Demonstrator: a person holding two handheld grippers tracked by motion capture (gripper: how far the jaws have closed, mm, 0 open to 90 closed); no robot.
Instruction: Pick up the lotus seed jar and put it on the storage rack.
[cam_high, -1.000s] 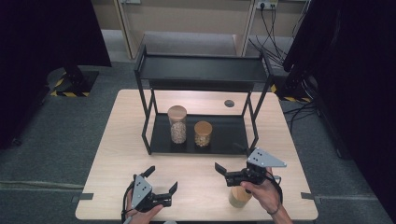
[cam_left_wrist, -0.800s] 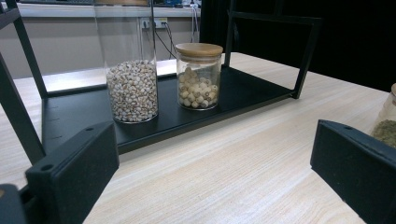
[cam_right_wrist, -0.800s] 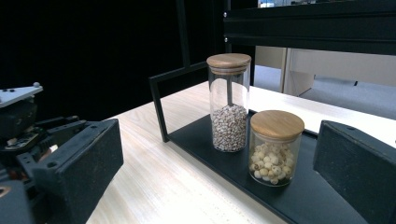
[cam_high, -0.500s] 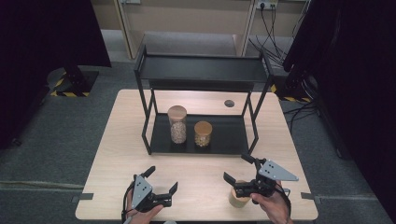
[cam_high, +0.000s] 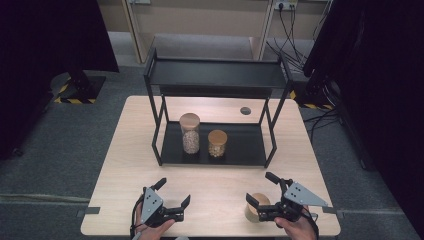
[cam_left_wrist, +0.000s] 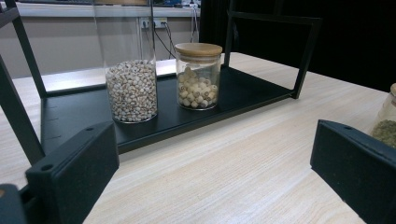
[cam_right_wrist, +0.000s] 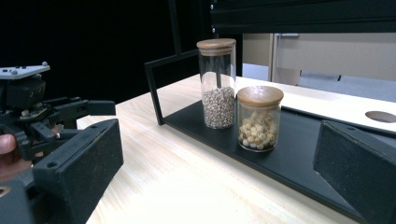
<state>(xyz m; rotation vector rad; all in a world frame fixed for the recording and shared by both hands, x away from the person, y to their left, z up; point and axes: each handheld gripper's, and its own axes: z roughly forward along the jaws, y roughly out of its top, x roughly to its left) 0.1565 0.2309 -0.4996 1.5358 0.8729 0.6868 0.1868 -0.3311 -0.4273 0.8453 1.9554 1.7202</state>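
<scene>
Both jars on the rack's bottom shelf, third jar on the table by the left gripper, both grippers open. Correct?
One error: the third jar stands on the table by the right gripper, not the left gripper; the high view shows it. The rest holds: the tall jar and short jar are on the rack's bottom shelf, and both grippers are open.

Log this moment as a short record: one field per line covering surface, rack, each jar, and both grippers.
surface: light wooden table
rack: black two-tier metal shelf standing on the table
tall jar: wooden lid, small grains, on the rack's bottom tier
short jar: wooden lid, pale round beads, right of the tall jar
third jar: on the table at the near edge, beside the right gripper
left gripper: jaws open, holding nothing
right gripper: jaws open, holding nothing
</scene>
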